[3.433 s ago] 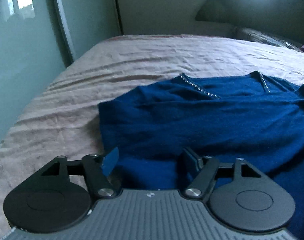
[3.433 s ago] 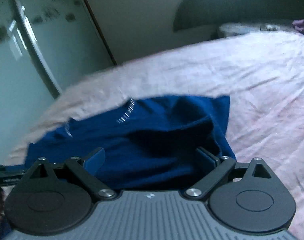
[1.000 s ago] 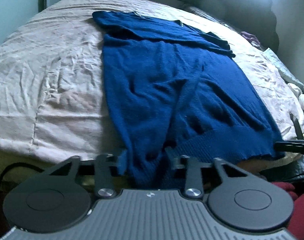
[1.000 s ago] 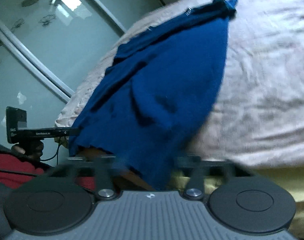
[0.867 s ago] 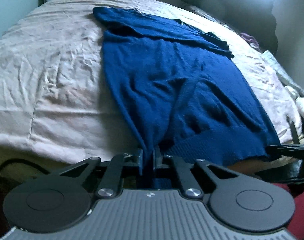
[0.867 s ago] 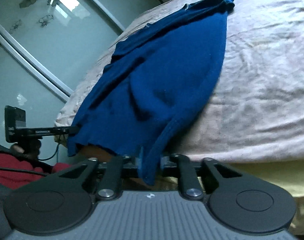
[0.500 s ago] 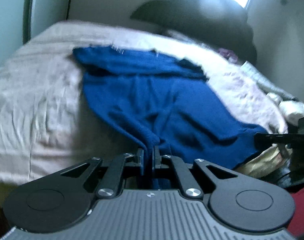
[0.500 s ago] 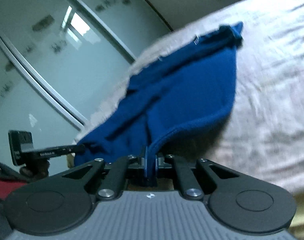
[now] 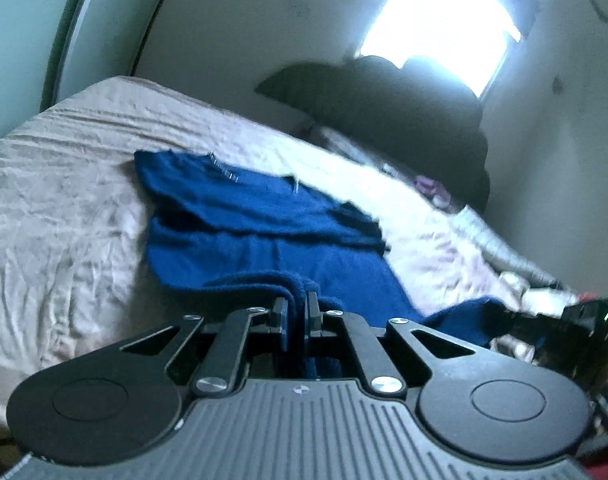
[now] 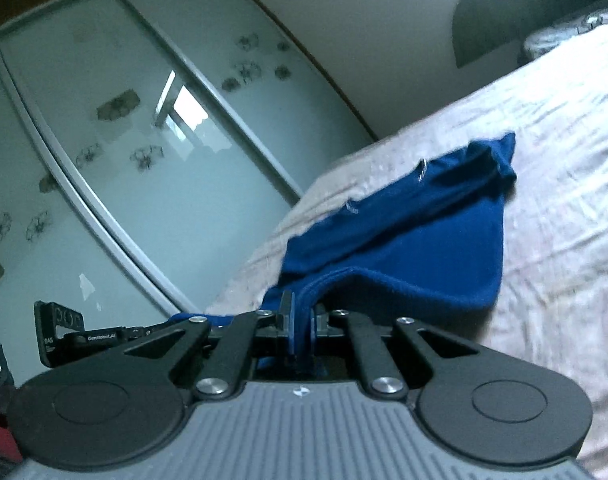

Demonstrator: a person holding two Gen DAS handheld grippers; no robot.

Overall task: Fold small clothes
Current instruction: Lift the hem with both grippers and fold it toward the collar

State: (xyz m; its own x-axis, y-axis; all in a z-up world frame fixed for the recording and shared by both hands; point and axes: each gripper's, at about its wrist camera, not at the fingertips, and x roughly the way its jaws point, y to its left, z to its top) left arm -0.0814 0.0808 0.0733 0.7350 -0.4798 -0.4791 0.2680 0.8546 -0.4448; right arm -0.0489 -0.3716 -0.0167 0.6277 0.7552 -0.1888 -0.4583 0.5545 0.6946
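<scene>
Between both hand-held grippers' jaws: sweater [image 9: 264, 216] hem

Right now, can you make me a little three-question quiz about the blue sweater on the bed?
1. True or false: both tools are pinching the sweater.
2. What does the sweater lie on?
A. a table
B. a bed
C. a chair
3. Fill in: the far end of the sweater lies flat, while the near hem is ____ off the bed.

Key:
1. True. The left tool and the right tool are each shut on the hem.
2. B.
3. Lifted.
</scene>
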